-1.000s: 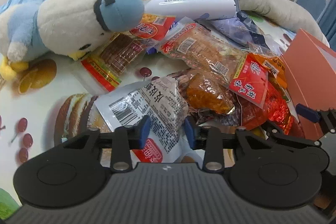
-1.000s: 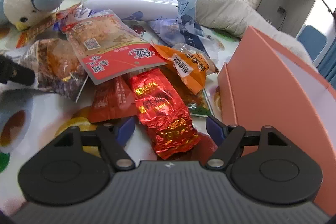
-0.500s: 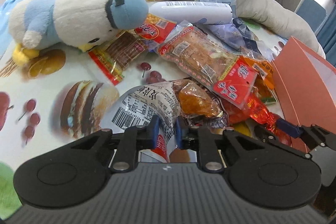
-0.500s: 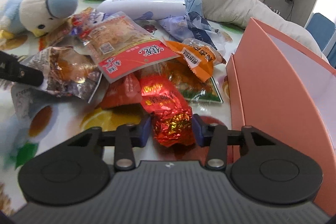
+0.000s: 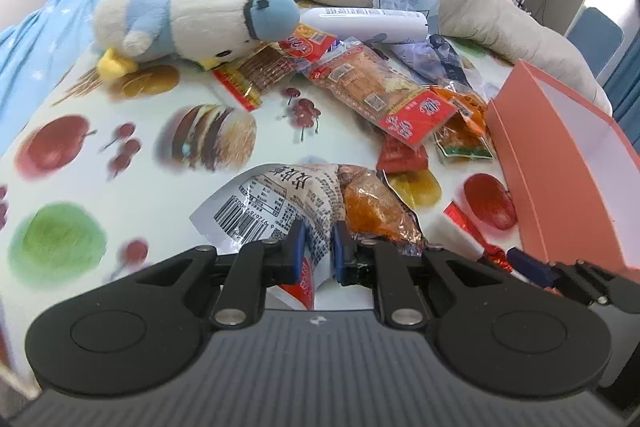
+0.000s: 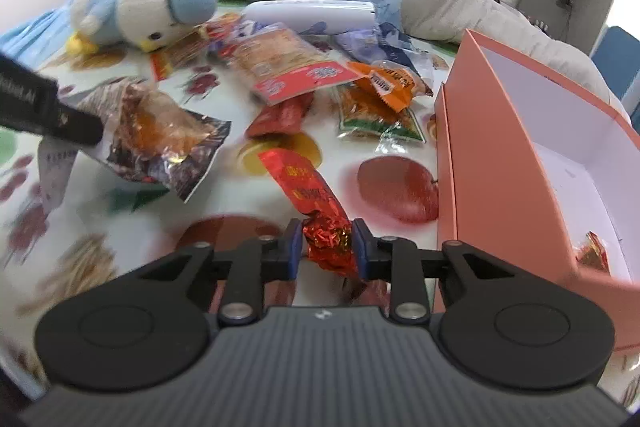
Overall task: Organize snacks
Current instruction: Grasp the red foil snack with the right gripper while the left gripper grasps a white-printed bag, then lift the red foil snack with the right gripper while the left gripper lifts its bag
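Left hand-held gripper (image 5: 317, 245) is pinching a white snack bag (image 5: 280, 203), right hand-held gripper (image 6: 325, 247) is squeezing a red foil packet (image 6: 316, 203) (jaws just closing), beside the pink box (image 6: 500, 163).

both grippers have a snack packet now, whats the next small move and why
Probably carry the right gripper, whose jaws have just closed on the red foil packet, over the near wall of the pink box and let go inside. The box stands open just right of it with plenty of bare floor. The left gripper can follow with its white barcode packet.
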Motion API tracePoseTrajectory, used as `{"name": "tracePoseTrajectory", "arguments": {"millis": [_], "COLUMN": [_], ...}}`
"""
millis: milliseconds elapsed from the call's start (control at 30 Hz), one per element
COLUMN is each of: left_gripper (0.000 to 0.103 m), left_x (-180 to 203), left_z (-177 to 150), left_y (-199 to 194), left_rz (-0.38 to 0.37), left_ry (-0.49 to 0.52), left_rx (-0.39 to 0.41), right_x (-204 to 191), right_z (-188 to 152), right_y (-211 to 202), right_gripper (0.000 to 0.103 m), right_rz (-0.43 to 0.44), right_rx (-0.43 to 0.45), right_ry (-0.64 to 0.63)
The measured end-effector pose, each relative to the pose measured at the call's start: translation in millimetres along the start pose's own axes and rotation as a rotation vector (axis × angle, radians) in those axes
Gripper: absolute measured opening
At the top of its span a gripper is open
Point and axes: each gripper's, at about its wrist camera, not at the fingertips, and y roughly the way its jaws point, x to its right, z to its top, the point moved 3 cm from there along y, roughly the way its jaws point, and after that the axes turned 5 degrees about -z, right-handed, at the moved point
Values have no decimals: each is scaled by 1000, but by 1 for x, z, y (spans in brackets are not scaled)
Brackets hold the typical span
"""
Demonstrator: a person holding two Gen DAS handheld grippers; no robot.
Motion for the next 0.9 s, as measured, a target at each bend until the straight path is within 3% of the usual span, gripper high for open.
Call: {"name": "tracePoseTrajectory", "arguments": {"millis": [267,433,700,900], "left_gripper": [17,17,18,26], "left_x": [9,6,7,19], "left_z": [-40,-56,-63,-57], "left_y": [-34,-39,-35,-34], "left_rz": [55,59,31,65], "left_ry": [38,11,8,122], "left_rx": [-9,-39,-108,-152], "right_x": [1,-3,-1,0], "right_z": [-30,-44,-49,-48], "right_y": [-38,-52,-56,-53], "right_gripper": [25,25,25,27], "right_rz": [23,46,92,132], "right_rx": [-7,-11,-14,-17], "right_ry": [-14,-29,0,13]}}
